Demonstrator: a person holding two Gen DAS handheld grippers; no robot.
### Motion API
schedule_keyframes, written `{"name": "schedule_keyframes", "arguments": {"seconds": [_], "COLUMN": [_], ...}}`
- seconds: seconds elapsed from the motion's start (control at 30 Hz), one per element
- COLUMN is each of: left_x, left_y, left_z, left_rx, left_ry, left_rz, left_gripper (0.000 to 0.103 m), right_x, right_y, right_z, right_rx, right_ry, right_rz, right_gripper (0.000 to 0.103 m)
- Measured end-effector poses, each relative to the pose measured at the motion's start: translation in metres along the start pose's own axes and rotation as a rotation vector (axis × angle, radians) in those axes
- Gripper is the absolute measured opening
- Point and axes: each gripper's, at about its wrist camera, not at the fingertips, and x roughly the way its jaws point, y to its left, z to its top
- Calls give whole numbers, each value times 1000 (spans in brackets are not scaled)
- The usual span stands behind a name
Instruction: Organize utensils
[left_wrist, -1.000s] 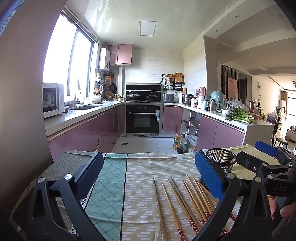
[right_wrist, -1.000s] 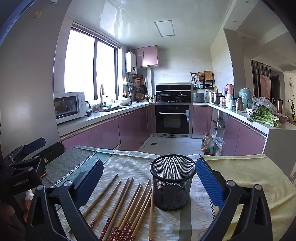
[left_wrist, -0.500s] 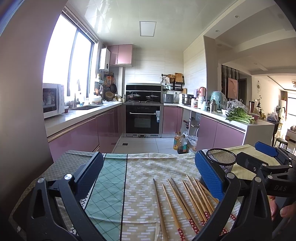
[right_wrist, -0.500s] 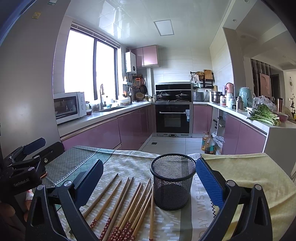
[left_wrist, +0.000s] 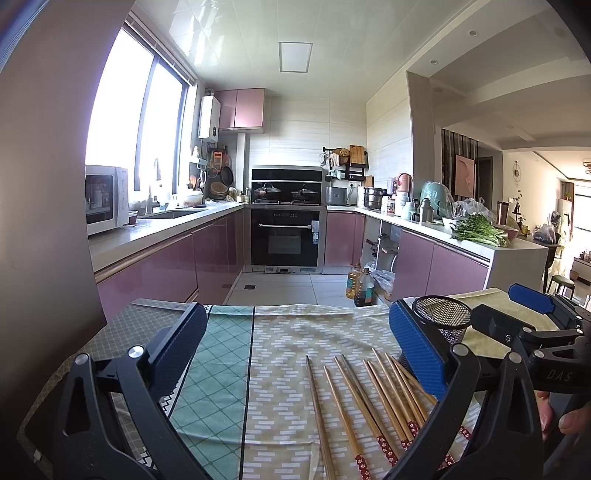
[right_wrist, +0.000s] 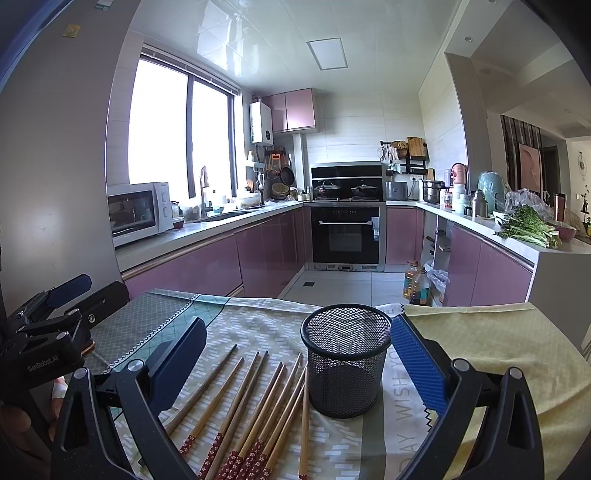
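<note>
Lying fanned out on a patterned tablecloth (right_wrist: 258, 325): wooden chopsticks (right_wrist: 258, 406) with red flowered ends, side by side, tips pointing away. Standing upright just right of them, a black mesh cup (right_wrist: 345, 360), nothing visible inside; nearest chopstick close against its base, contact not clear.

Beyond the table edge: pink kitchen cabinets (right_wrist: 207, 269), a black oven (right_wrist: 345, 236) with two lidded pots above, a white microwave (right_wrist: 138, 212) on the left counter, leafy greens (right_wrist: 528, 229) on the right counter, oil bottles (right_wrist: 415, 282) on the floor. Nothing standing between fingers and chopsticks.

Readable writing: "GenRobot.AI" on the left gripper (left_wrist: 295, 350) body as seen from the right wrist; "DAS" on the right gripper (right_wrist: 295, 350) body as seen from the left wrist; "DAY WISH YO" partly legible on the cloth under the cup.

Left gripper: fingers (left_wrist: 177, 347) spread wide, gripping nothing. Most chopsticks low between them, toward the right finger, a few passing behind that finger; mesh cup partly hidden behind that right finger.

Right gripper: fingers (right_wrist: 415, 365) spread wide, gripping nothing. Chopsticks low between them, nearer the left finger; mesh cup between them too, nearer the right finger, whether touching it not clear.
</note>
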Motion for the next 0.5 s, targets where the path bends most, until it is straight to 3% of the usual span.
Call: {"name": "schedule_keyframes", "arguments": {"seconds": [0.5], "left_x": [0], "left_y": [0], "left_z": [0], "left_rx": [1], "left_ry": [1], "left_rz": [2], "left_gripper": [97], "right_x": [1], "right_y": [0], "right_z": [-2], "right_rx": [6], "right_ry": [2], "right_rz": [4], "right_gripper": [97]}}
